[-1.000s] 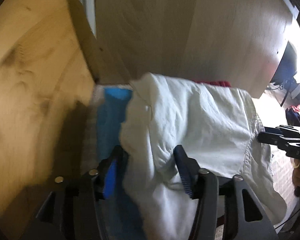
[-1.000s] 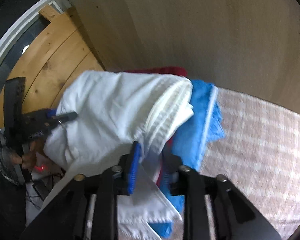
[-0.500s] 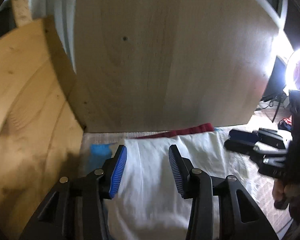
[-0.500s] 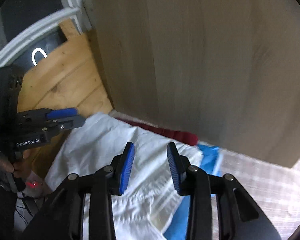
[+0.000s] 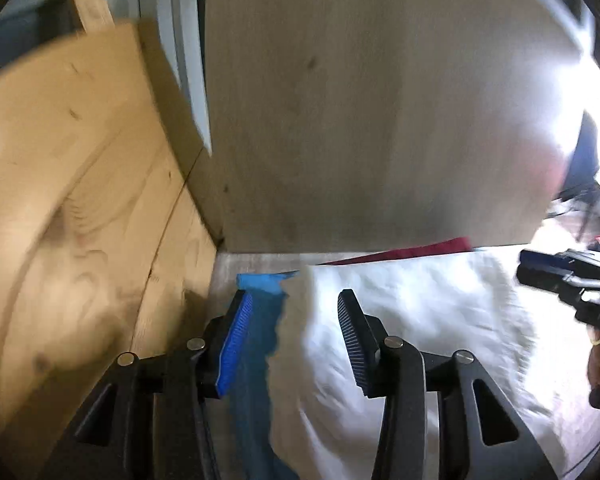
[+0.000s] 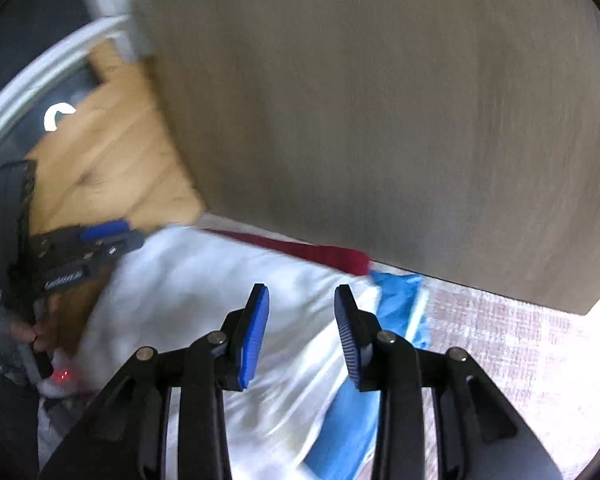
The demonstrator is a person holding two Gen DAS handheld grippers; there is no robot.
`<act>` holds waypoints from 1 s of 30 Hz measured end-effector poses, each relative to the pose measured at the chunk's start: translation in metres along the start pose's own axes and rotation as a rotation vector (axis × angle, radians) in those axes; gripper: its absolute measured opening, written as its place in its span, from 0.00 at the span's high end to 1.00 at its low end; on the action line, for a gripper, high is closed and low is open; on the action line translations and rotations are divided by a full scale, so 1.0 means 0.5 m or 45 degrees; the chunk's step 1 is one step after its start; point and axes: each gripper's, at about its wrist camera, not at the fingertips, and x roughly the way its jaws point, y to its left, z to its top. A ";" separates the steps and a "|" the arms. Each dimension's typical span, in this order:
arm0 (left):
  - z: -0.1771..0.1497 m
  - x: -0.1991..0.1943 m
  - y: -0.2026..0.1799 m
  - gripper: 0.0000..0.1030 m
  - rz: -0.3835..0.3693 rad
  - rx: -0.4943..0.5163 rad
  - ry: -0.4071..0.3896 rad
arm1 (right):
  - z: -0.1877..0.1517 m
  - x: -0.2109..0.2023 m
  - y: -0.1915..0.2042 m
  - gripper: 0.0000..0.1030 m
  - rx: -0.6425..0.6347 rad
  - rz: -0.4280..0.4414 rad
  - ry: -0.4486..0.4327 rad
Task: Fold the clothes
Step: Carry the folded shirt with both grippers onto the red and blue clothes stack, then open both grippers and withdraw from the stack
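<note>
Both my left tool (image 5: 292,308) and right tool (image 6: 300,304) hover part-open and empty above the white garment (image 5: 420,312) at the surface's back edge, the left having just narrowed.

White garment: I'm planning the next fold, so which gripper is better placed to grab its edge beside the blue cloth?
Probably the left gripper: it is open right over the white garment's edge along the blue cloth.

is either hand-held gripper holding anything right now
Nothing is held: the left hand-held gripper and right hand-held gripper both stand open above the white cloth.
</note>
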 end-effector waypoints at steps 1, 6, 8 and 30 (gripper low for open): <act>-0.011 -0.022 -0.011 0.60 -0.018 0.010 -0.012 | -0.006 -0.018 0.022 0.66 -0.033 0.021 -0.008; -0.082 -0.007 -0.042 0.59 0.008 0.069 0.096 | -0.073 -0.034 0.082 0.58 -0.098 0.034 0.047; -0.100 0.017 -0.032 0.56 0.032 0.048 0.152 | -0.098 0.001 0.094 0.55 -0.128 0.005 0.113; -0.290 -0.339 -0.248 0.27 0.051 0.013 0.055 | -0.343 -0.332 0.050 0.35 0.187 -0.338 0.160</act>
